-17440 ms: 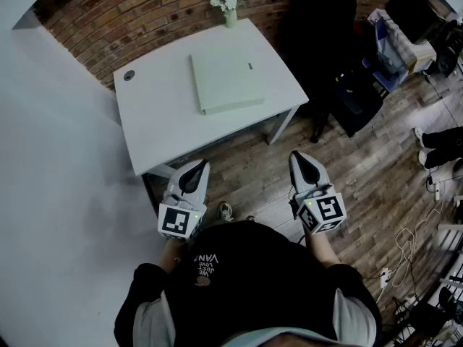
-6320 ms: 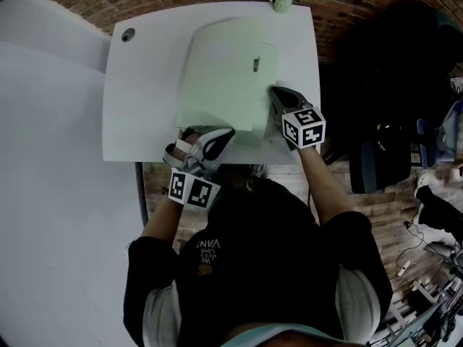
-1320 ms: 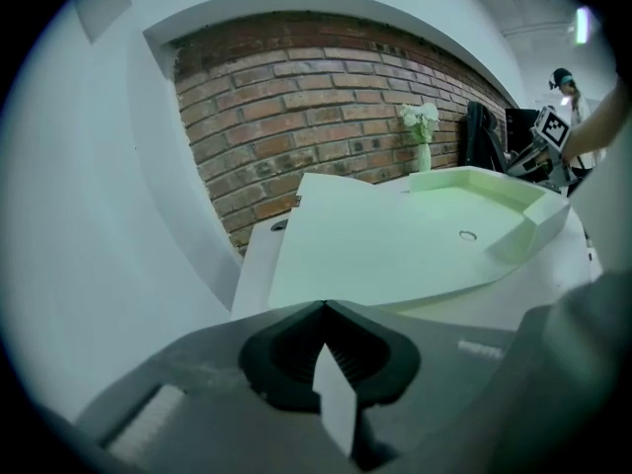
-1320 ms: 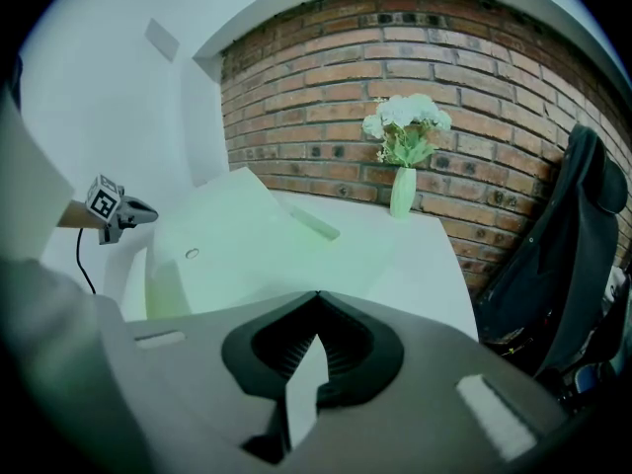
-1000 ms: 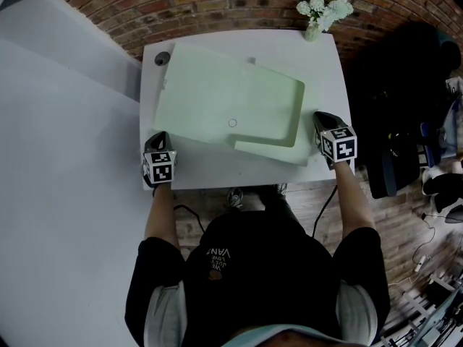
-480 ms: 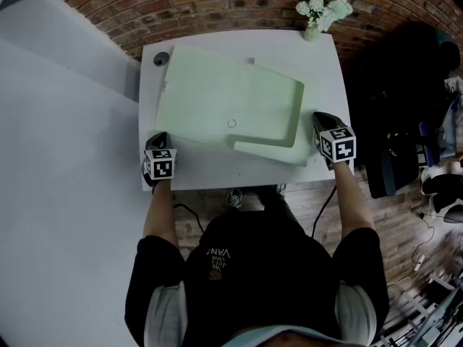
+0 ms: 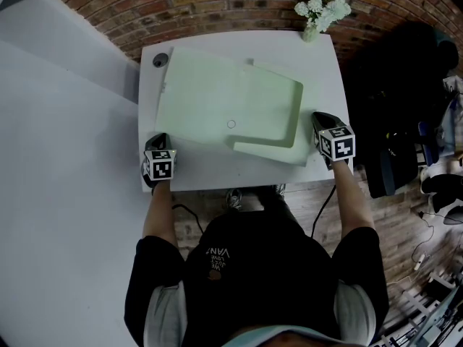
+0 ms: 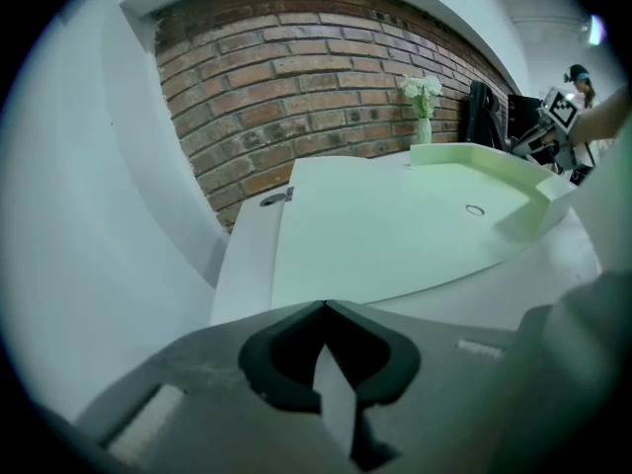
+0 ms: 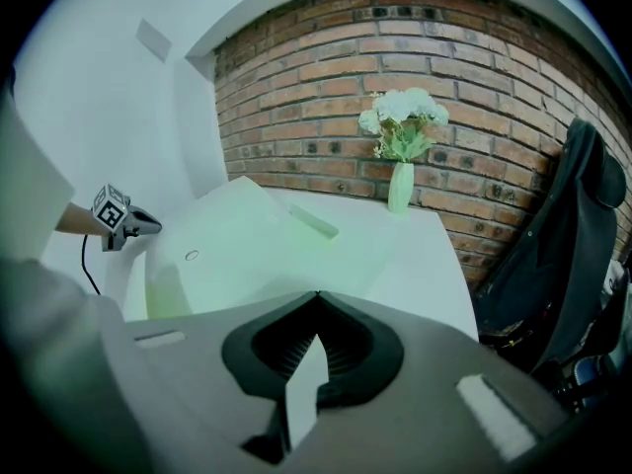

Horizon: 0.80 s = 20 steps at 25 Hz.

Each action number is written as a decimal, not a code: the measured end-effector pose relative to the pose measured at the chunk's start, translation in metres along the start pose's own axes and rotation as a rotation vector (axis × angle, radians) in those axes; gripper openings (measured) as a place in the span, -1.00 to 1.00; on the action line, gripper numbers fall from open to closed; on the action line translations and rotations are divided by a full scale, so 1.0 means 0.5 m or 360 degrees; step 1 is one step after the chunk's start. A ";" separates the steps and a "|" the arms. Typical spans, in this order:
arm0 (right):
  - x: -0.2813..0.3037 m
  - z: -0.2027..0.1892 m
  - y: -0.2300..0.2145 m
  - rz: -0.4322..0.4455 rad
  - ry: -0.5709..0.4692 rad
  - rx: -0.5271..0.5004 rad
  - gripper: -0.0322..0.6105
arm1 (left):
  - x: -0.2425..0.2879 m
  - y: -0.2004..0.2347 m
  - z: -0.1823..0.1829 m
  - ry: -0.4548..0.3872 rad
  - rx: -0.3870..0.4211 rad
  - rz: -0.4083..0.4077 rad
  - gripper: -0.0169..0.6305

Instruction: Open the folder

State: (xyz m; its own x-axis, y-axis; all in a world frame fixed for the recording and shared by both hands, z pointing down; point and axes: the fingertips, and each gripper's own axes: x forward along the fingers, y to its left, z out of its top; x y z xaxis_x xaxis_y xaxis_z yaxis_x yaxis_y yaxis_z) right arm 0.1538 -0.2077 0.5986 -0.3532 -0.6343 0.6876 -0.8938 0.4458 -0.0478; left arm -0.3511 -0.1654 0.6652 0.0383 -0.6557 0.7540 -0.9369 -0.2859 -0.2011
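a pale green, flat cardboard box folder (image 7: pixel 217 100) lies open on the white rectangular worktop (image 7: pixel 327 63) and takes up most of it. its long axis runs across the worktop from the far left corner towards the near right corner, a little skewed to the edges. the flat cover half is spread to the left, with one corner just beside the round cable hole (image 7: pixel 160 61) at the far left corner. the shallow tray half, with its raised walls, sits to the right, and its near corner comes close to the near edge. a small ring (image 7: pixel 231 123) shows near the middle of the folder.

bare worktop shows as a strip along the right edge, a band along the near edge and a narrow margin on the left. a slim vase of white flowers (image 7: pixel 319 9) stands at the far right corner against the red brick wall (image 7: pixel 217 6).

the left hand-held gripper (image 7: pixel 158 139) sits at the near left corner, angled down, just beside the cover's near corner. its jaws are clenched together on nothing. the right hand-held gripper (image 7: pixel 318 116) sits at the right edge, close to the tray half's wall, also angled down, its tips pressed together and empty. both of the person's forearms reach straight out from the near edge.
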 end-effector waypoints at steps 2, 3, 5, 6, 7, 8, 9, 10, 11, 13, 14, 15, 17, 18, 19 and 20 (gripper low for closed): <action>0.001 -0.001 -0.001 -0.0003 0.0006 0.0004 -0.90 | -0.002 0.001 0.003 -0.0010 0.0001 0.0002 -0.95; 0.002 -0.001 -0.001 -0.0005 0.0007 0.0003 -0.90 | -0.004 0.002 0.004 -0.0016 -0.0001 0.0003 -0.95; 0.002 0.000 -0.001 -0.0015 0.0002 0.0003 -0.90 | -0.009 0.005 0.008 -0.0032 0.0003 0.0009 -0.95; 0.002 0.000 -0.001 -0.0021 -0.0003 0.0004 -0.90 | -0.012 0.006 0.010 -0.0040 0.0005 0.0012 -0.95; 0.002 0.000 -0.001 -0.0029 -0.0011 0.0007 -0.90 | -0.015 0.006 0.013 -0.0047 0.0007 0.0015 -0.95; 0.001 0.001 -0.002 -0.0036 -0.0019 0.0010 -0.90 | -0.018 0.007 0.017 -0.0055 0.0008 0.0019 -0.95; 0.000 0.002 -0.002 -0.0042 -0.0026 0.0013 -0.90 | -0.021 0.007 0.020 -0.0064 0.0009 0.0024 -0.95; -0.001 0.004 -0.001 -0.0047 -0.0034 0.0015 -0.90 | -0.024 0.008 0.023 -0.0075 0.0009 0.0029 -0.95; -0.001 0.006 0.000 -0.0049 -0.0044 0.0017 -0.90 | -0.029 0.009 0.027 -0.0089 0.0010 0.0034 -0.95; -0.004 0.013 0.003 -0.0051 -0.0071 0.0025 -0.90 | -0.042 0.010 0.038 -0.0120 0.0022 0.0042 -0.95; -0.007 0.017 0.004 -0.0052 -0.0085 0.0028 -0.90 | -0.050 0.010 0.045 -0.0135 0.0032 0.0046 -0.95; -0.009 0.020 0.006 -0.0054 -0.0097 0.0028 -0.90 | -0.058 0.010 0.052 -0.0152 0.0043 0.0050 -0.95; -0.013 0.026 0.010 -0.0060 -0.0118 0.0026 -0.90 | -0.072 0.010 0.063 -0.0185 0.0063 0.0058 -0.95; -0.015 0.028 0.011 -0.0063 -0.0127 0.0026 -0.90 | -0.075 0.010 0.065 -0.0200 0.0059 0.0060 -0.95; -0.016 0.029 0.013 -0.0064 -0.0134 0.0027 -0.90 | -0.076 0.011 0.064 -0.0214 0.0051 0.0063 -0.95; -0.017 0.029 0.016 -0.0064 -0.0140 0.0027 -0.90 | -0.079 0.011 0.066 -0.0228 0.0046 0.0067 -0.95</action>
State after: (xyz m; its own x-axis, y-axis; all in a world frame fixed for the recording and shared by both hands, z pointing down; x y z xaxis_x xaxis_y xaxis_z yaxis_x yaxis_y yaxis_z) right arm 0.1458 -0.2080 0.5817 -0.3392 -0.7047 0.6232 -0.9120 0.4087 -0.0344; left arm -0.3465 -0.1642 0.6137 0.0505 -0.7597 0.6483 -0.9283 -0.2751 -0.2500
